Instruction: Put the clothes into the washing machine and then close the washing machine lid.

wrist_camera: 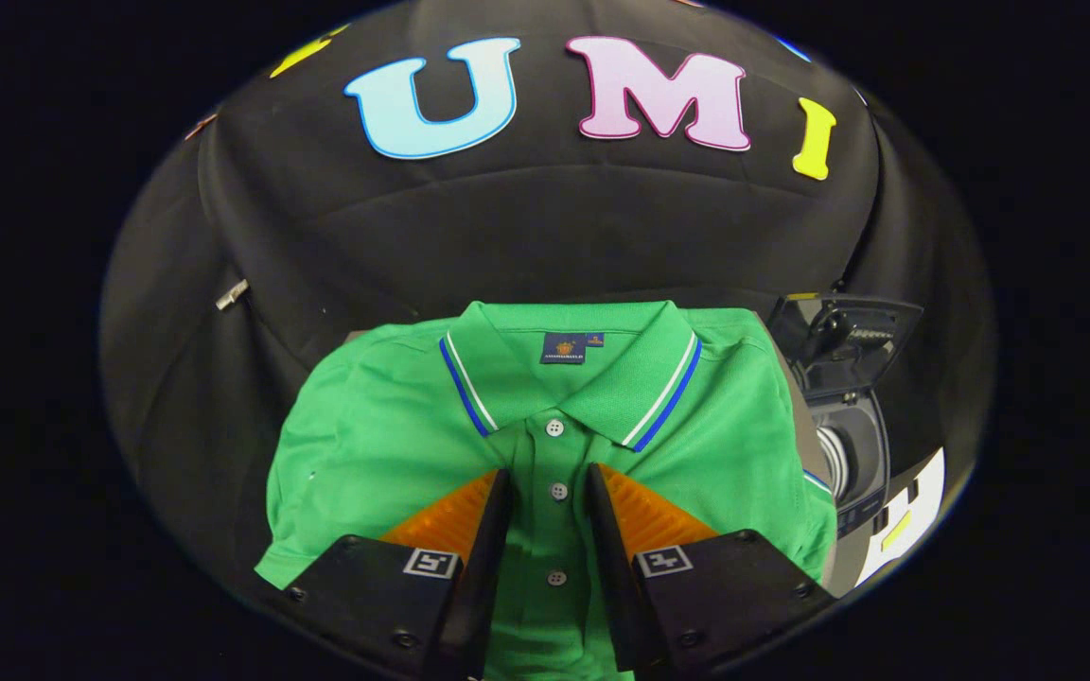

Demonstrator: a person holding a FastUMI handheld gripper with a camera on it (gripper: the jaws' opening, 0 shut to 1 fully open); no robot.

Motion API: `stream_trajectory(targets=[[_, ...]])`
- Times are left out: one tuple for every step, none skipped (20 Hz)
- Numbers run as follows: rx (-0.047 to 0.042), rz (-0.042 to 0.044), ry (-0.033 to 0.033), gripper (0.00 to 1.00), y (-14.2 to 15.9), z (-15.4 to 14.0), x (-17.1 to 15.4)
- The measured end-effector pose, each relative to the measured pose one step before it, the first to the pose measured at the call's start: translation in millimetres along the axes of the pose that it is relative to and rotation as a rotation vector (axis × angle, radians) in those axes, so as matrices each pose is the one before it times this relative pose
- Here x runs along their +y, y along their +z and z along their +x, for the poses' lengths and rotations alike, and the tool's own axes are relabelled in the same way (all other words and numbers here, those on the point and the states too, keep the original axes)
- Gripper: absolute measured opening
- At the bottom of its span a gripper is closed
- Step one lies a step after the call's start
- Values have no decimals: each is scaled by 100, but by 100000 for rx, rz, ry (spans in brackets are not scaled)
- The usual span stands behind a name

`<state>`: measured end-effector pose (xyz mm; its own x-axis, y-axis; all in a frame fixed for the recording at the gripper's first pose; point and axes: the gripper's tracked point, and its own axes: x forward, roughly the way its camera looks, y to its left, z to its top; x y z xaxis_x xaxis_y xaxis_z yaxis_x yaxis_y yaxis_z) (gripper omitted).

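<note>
Gripper (550, 482) low centre of frame, poised over the shirt, fingers parted, nothing gripped; button placket visible in the gap between them.

Green polo shirt (545, 445) spread flat, filling centre frame, collar toward the booth wall, front side up. Not yet lifted, not yet in the machine.

Washing machine (848, 454) at right of frame, just beside the shirt's right shoulder. Lid (843, 345) raised, drum mouth (834, 459) open below it. Partly cut off by the frame edge; depth of opening hard to judge.

Collar (569, 374) with blue and white trim, upper centre, beyond the fingertips. Buttons (558, 491) in a line down the placket; one sits right between the fingers.

Step in hand, by judgement: first grasp of the shirt.
- Lower straight down, pinch a good fold of cloth at the placket, both layers if possible.
- Avoid closing on a button alone; likely slip.
- Lift high enough for sleeves and hem to clear the rim before swinging right.
- Expect trailing cloth to drape over the drum edge; tuck in before touching the lid.
</note>
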<state>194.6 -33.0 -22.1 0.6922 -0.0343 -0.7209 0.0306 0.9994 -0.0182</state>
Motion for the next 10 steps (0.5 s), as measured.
stream_trajectory(targets=[[125,-2843,-1773,41,-132,93,-360],[-223,-1941,580,28,39,113,-126],[242,1317,1108,14,-8,-40,32],[-1391,1263,1261,14,282,-176,-21],[-253,1287,1085,10,-170,146,-113],[-219,200,178,5,61,105,-134],[-849,-1390,-1076,5,160,-91,-102],[-1127,-3292,-2179,5,198,-81,-177],[-471,-3815,-2378,5,61,-180,-82],[-1207,-3778,-1609,5,88,25,14]])
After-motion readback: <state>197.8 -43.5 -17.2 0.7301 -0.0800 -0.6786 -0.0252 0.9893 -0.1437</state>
